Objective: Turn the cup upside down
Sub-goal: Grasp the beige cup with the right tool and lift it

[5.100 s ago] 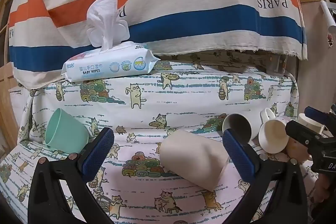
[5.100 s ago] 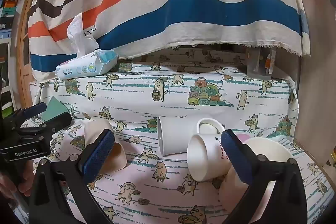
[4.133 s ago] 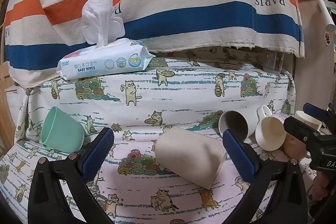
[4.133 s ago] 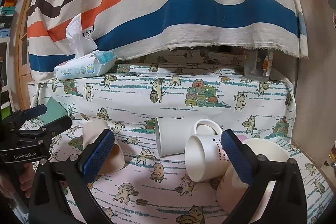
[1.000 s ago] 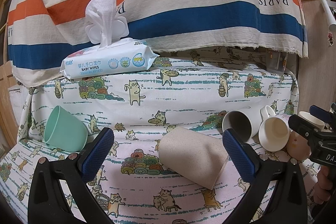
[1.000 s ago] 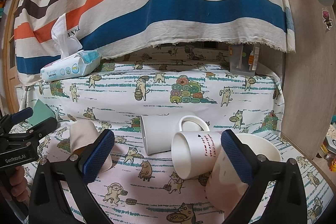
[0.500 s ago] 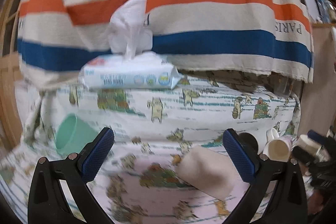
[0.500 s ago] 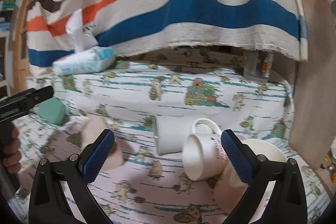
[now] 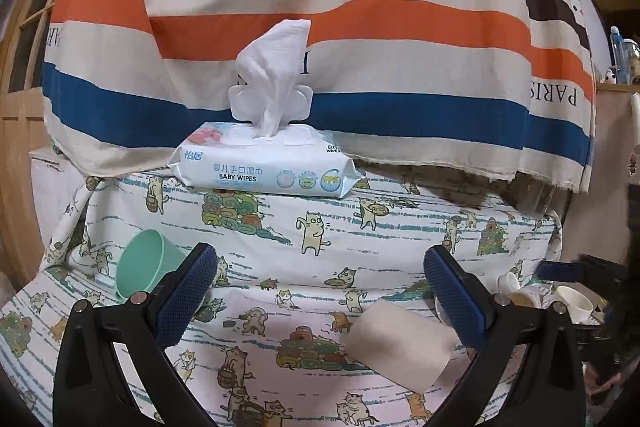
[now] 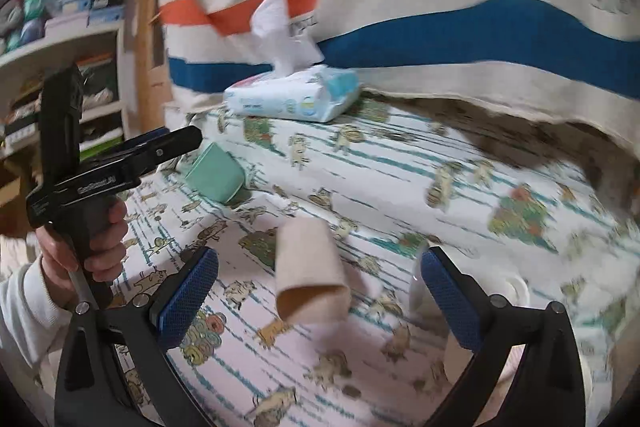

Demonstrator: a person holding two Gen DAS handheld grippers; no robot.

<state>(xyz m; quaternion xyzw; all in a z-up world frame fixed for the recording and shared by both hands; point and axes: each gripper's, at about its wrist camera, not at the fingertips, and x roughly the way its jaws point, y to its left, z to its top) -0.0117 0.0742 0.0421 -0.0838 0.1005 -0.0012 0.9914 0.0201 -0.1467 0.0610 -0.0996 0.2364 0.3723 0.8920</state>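
A beige cup [image 9: 400,345] lies on its side on the cat-print cloth; in the right wrist view it lies between the fingers, its mouth towards the camera [image 10: 310,277]. A mint green cup [image 9: 144,269] lies on its side at the left, also in the right wrist view [image 10: 216,179]. White mugs [image 9: 568,301] lie at the right edge, partly hidden. My left gripper [image 9: 320,291] is open and empty above the cloth; the right wrist view shows it held in a hand [image 10: 120,167]. My right gripper [image 10: 318,297] is open and empty, its fingers either side of the beige cup.
A pack of baby wipes [image 9: 264,167] sits on the raised back of the cloth [image 9: 380,235], under a striped hanging fabric [image 9: 360,27]. Shelves with boxes [image 10: 72,7] stand far left in the right wrist view. A wooden panel [image 9: 616,187] stands at the right.
Both grippers have swung left. The right gripper now faces the beige cup and the green cup instead of the white mugs. The left gripper has risen and looks higher at the wipes.
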